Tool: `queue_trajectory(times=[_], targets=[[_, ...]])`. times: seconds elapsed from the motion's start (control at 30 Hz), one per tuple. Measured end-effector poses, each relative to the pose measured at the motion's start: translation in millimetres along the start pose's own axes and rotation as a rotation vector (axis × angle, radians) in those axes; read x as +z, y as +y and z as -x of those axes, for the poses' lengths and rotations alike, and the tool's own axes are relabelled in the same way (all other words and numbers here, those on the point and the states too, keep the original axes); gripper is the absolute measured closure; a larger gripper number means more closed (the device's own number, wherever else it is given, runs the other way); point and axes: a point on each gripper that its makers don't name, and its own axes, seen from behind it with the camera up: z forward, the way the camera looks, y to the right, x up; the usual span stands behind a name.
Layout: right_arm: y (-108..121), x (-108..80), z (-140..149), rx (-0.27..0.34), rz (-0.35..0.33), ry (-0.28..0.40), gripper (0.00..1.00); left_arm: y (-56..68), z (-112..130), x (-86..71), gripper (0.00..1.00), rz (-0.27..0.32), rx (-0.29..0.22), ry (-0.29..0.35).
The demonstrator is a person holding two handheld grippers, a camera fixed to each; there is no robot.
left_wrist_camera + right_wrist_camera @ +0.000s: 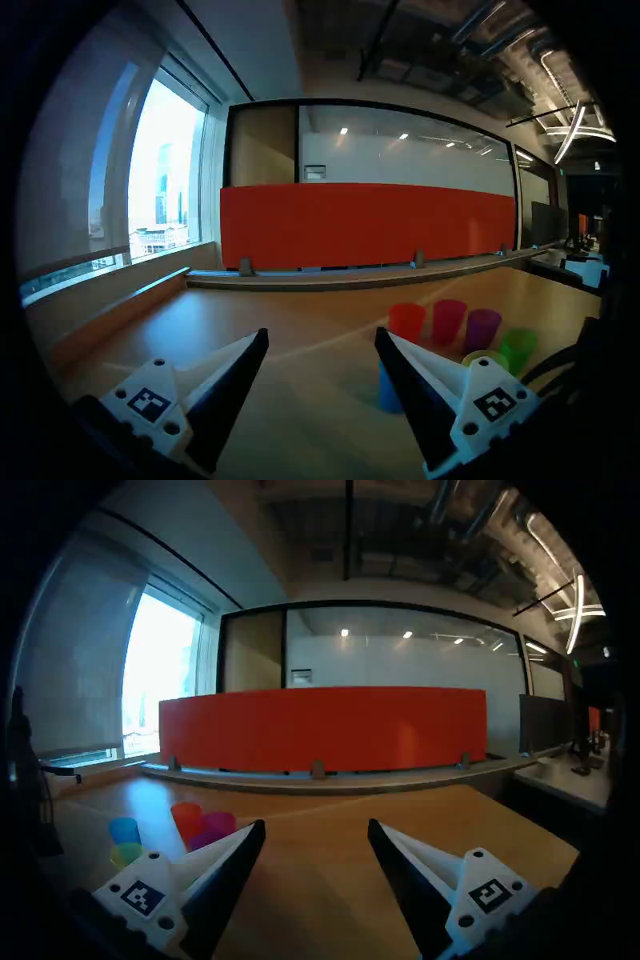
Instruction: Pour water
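Wooden table [232, 312] with six coloured cups [448, 320]; left tongs [321, 333] and right tongs [316, 825] both wide apart, empty.

Daylight floods through the window [164, 176] on the left, blown out almost to white in both views — the strongest light here. Ceiling strips [572, 132] glow at the upper right. The wooden table [320, 320] carries a soft bluish sheen near its left edge. Straight lines bow toward the rims, where everything darkens and goes slightly soft.
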Motion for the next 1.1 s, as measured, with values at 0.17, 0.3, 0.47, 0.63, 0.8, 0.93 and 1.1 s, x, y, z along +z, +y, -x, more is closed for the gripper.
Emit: queue_trajectory(times=[0.17, 0.3, 0.47, 0.63, 0.8, 0.93, 1.1], targets=[[-4, 1.1, -5, 0.008, -0.002, 0.009, 0.01, 3.5, -6, -0.7, 0.01, -0.016, 0.012, 0.027], [-5, 1.7, -9, 0.019, 0.002, 0.009, 0.01, 5.0, -10, -1.2, 0.01, -0.039, 0.033, 0.054], [0, -1.0, -14, 0.019, 0.012, 0.007, 0.01, 4.1, -9, -0.9, 0.01, -0.058, 0.049, 0.076], [9, -5.4, -16, -0.002, 0.040, -0.003, 0.01, 0.1, -6, 0.8, 0.01, -0.071, 0.053, 0.088], [13, -6.7, -16, -0.019, 0.060, -0.009, 0.01, -1.5, -4, 3.0, 0.01, -0.074, 0.037, 0.108], [5, -6.6, -16, -0.020, 0.050, -0.014, 0.01, -2.3, -1, 5.2, 0.01, -0.066, 0.023, 0.121], [1, -4.4, -16, -0.022, 0.045, -0.016, 0.01, -7.5, 4, 6.0, 0.01, -0.072, 0.009, 0.131]])
